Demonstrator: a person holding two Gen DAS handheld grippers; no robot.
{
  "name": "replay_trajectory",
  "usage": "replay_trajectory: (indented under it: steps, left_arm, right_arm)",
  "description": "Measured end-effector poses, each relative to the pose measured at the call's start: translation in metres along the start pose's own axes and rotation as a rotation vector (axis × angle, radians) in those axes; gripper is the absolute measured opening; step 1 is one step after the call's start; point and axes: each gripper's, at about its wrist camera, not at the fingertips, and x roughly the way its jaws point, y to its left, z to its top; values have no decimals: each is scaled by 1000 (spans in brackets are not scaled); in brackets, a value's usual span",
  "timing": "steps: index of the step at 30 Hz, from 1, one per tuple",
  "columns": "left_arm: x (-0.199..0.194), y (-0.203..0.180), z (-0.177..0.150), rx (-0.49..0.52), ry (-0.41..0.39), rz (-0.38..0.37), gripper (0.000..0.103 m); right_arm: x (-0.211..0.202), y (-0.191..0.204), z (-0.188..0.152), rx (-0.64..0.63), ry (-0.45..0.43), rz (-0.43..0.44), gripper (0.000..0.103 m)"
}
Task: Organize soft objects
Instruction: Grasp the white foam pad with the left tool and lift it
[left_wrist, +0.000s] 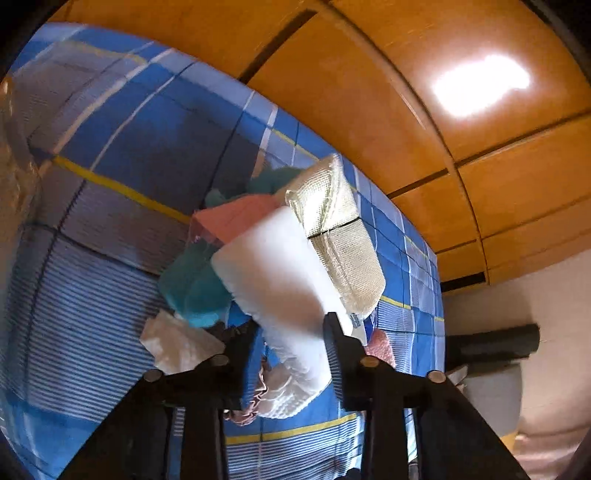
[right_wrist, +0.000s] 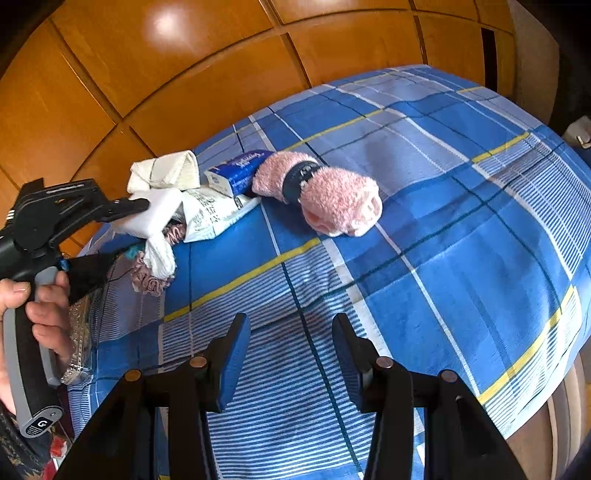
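Setting: bed covered in a blue plaid sheet with white and yellow lines (right_wrist: 424, 229), before orange wooden cupboard doors (right_wrist: 207, 74).
Left claw (left_wrist: 291, 354): closed on a white, soft, padded cloth item (left_wrist: 273, 273), gripped near one end; in the right wrist view the item (right_wrist: 155, 214) hangs from the claw (right_wrist: 147, 206) over the pile at the bed's far-left corner.
Right claw (right_wrist: 290, 354): jaws wide apart, nothing between them, hovering above bare striped sheet, well apart from every object.
Pile: cream folded woven cloth (right_wrist: 164, 170), white printed plastic packet (right_wrist: 210, 216), blue tissue packet (right_wrist: 236, 171), teal fabric (left_wrist: 195, 280) and mauve ruffled fabric (right_wrist: 147, 275), touching or overlapping.
Separate item: pink fluffy sock roll bound by a dark band (right_wrist: 325, 195), just beside the blue packet.
Step in hand: judged to be lifting or sorting the white item out of the heap; whether it is fully clear of the pile cannot be told.
Next move: probably carry the white item to open sheet and release it flat; the free right claw could steady its dangling end.
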Motion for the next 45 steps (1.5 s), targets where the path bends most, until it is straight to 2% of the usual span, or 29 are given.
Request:
replay_trajectory:
  steps: [5, 9, 12, 16, 19, 21, 26, 27, 28, 30, 32, 34, 35, 38, 40, 45]
  left_arm:
    - [-29, -22, -5, 232, -7, 6, 25]
    - [-54, -34, -16, 398, 25, -5, 25]
    - [-66, -38, -32, 542, 107, 2, 25]
    - [-78, -26, -70, 720, 210, 70, 25]
    - [-71, -4, -91, 752, 283, 130, 25]
    - [-60, 10, -99, 729, 334, 154, 25]
    - [-45, 24, -90, 569, 299, 135, 32]
    - [-43, 25, -87, 534, 293, 131, 37]
    - [-40, 25, -85, 511, 284, 142, 47]
    - [-36, 22, -85, 496, 269, 164, 59]
    - [-28, 18, -87, 490, 274, 178, 61]
    - [-25, 16, -90, 506, 269, 210, 71]
    - [-24, 14, -93, 519, 264, 234, 72]
    - [-16, 11, -104, 602, 238, 299, 72]
    - [-16, 8, -114, 698, 200, 346, 57]
    - [-31, 18, -124, 766, 179, 294, 50]
  right_arm:
    - [4, -2, -2, -4, 5, -8, 46]
    - [5, -2, -3, -4, 10, -22, 46]
    - [5, -1, -3, -12, 14, -29, 46]
    - [4, -2, -3, -15, 21, -35, 46]
    - [4, 1, -2, -32, 28, -43, 46]
    - [3, 4, -3, -45, 32, -40, 46]
    - [-3, 15, -2, -84, 23, -33, 46]
    - [-4, 16, -2, -87, 24, -33, 46]
    - [-4, 17, -3, -92, 24, -32, 46]
    - [-4, 17, -3, -91, 27, -32, 46]
    - [-3, 16, -2, -89, 28, -32, 46]
    - [-3, 14, -2, -82, 30, -33, 46]
    - [-2, 13, -2, -78, 33, -32, 46]
    - [-1, 11, -1, -81, 42, -31, 46]
    - [0, 9, -1, -79, 52, -19, 46]
    - [-6, 24, 7, -183, 65, 45, 46]
